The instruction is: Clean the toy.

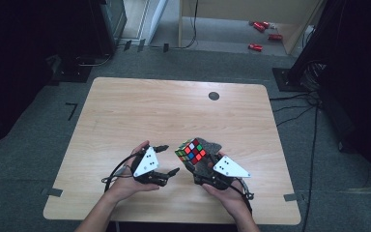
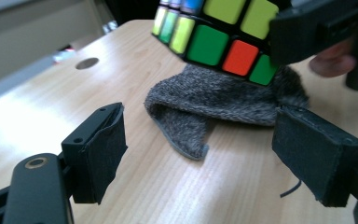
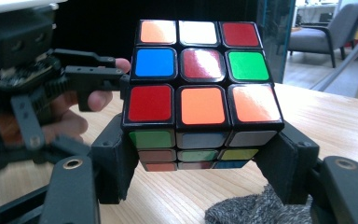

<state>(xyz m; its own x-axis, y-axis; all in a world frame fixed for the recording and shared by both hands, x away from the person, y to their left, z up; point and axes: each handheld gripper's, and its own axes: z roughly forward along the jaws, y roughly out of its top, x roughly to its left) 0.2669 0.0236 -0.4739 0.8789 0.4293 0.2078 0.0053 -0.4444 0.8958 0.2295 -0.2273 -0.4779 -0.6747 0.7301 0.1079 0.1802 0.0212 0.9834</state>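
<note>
Multicoloured plastic puzzle cube (image 3: 200, 93): lifted above the light wooden table (image 1: 140, 116), near its front edge, clamped between the right gripper's (image 3: 200, 175) padded jaws. Grey knitted fabric piece (image 2: 214, 105): lying on the tabletop beneath the cube. Left gripper (image 2: 214, 154): jaws parted, grasping nothing, just beside the cube, facing the fabric.

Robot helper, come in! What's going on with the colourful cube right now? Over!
Right tool shut on cube, lifted off the table. Left tool open, holding nothing. Grey cloth lies under the cube. Nothing in the way.
</note>
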